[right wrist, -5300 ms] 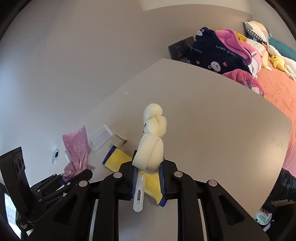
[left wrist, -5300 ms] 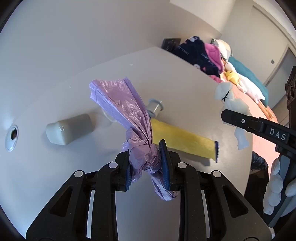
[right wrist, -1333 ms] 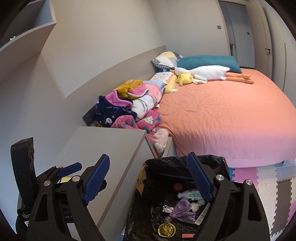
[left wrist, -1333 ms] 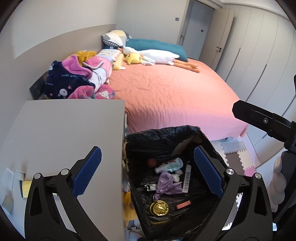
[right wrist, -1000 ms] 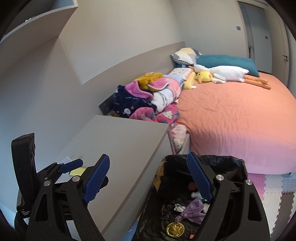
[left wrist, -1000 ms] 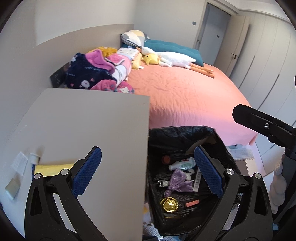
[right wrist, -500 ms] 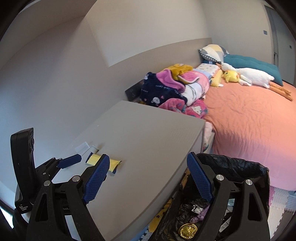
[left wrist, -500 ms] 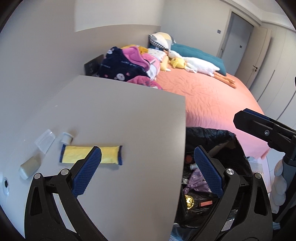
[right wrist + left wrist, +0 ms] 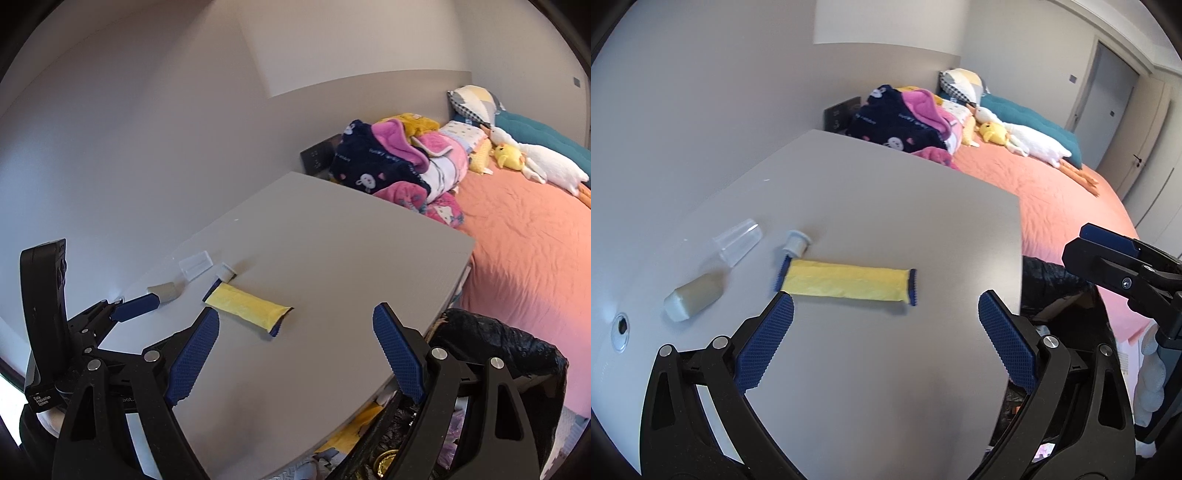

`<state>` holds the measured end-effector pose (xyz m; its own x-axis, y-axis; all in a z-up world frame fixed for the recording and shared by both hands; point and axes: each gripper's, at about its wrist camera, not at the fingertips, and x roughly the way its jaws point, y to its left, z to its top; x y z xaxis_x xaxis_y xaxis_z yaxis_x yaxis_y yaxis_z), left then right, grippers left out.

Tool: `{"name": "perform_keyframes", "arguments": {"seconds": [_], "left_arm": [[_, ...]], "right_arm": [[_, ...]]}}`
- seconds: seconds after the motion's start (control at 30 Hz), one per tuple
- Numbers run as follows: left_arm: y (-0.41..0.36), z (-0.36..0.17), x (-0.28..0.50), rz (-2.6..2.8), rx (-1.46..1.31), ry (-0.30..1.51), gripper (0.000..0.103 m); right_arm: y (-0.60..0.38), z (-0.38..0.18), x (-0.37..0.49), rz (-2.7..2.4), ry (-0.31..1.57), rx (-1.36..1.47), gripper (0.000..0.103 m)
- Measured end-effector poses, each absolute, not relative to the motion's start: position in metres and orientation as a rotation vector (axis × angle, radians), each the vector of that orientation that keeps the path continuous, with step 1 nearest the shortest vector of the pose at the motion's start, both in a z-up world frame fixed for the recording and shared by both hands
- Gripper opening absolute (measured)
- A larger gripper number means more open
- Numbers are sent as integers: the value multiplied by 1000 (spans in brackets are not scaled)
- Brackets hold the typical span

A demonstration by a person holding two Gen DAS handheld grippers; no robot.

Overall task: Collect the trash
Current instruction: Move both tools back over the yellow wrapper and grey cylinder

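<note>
My fingers stand wide apart on both the left gripper and the right gripper, nothing between them. The flat yellow foil wrapper with blue crimped ends lies on the grey desk top, just ahead of my left jaws. I judge it light, limp and slick; I'd pinch one crimped end. The bin lined with a black bag sits beside the desk edge.

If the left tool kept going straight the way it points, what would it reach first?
Probably the bare desk top, just short of the yellow wrapper; depth is hard to judge.
</note>
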<state>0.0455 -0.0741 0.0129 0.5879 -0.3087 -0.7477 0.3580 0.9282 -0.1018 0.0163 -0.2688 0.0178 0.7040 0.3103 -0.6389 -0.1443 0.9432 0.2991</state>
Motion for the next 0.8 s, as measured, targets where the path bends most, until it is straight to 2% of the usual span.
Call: {"name": "perform_keyframes", "arguments": {"seconds": [0.8], "left_arm": [[32, -24, 73, -245, 110, 902, 96]], "right_arm": [[-190, -37, 81, 382, 906, 109, 86]]}}
